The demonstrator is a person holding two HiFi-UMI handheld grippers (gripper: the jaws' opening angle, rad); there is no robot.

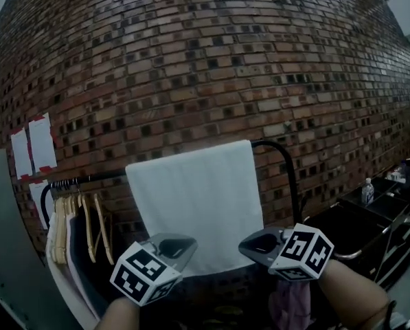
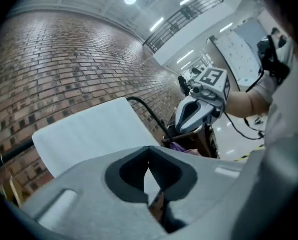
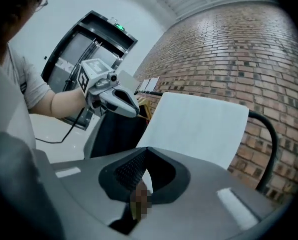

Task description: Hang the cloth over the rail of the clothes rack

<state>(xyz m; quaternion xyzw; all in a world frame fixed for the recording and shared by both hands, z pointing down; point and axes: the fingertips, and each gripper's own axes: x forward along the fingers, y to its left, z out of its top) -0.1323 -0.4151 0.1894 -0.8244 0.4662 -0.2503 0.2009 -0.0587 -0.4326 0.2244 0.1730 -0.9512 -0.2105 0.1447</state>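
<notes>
The white cloth is hanging draped over the black rail of the clothes rack, spreading flat and smooth in front of the brick wall. Its top fold is lying across the rail near the right-hand bend, and its lower edge is hanging just beyond the two grippers.

The left gripper is hovering below the cloth's left half. Its fingers are pressing together with nothing between them, and only a sliver of cloth is showing past them in the left gripper view. The right gripper is hovering level with it under the cloth's right half. Its fingers are likewise meeting tip to tip and gripping nothing. Neither gripper is touching the cloth, and the two are sitting near each other, side by side, each pointing toward the wall.

Further left on the same rail, wooden hangers are hanging in a bunch, some carrying pale garments. Sheets of paper are sticking to the wall above them. A pinkish fabric is showing below the right gripper. Off to the right, a bottle is standing upright on a dark trolley, well apart from the rack.
</notes>
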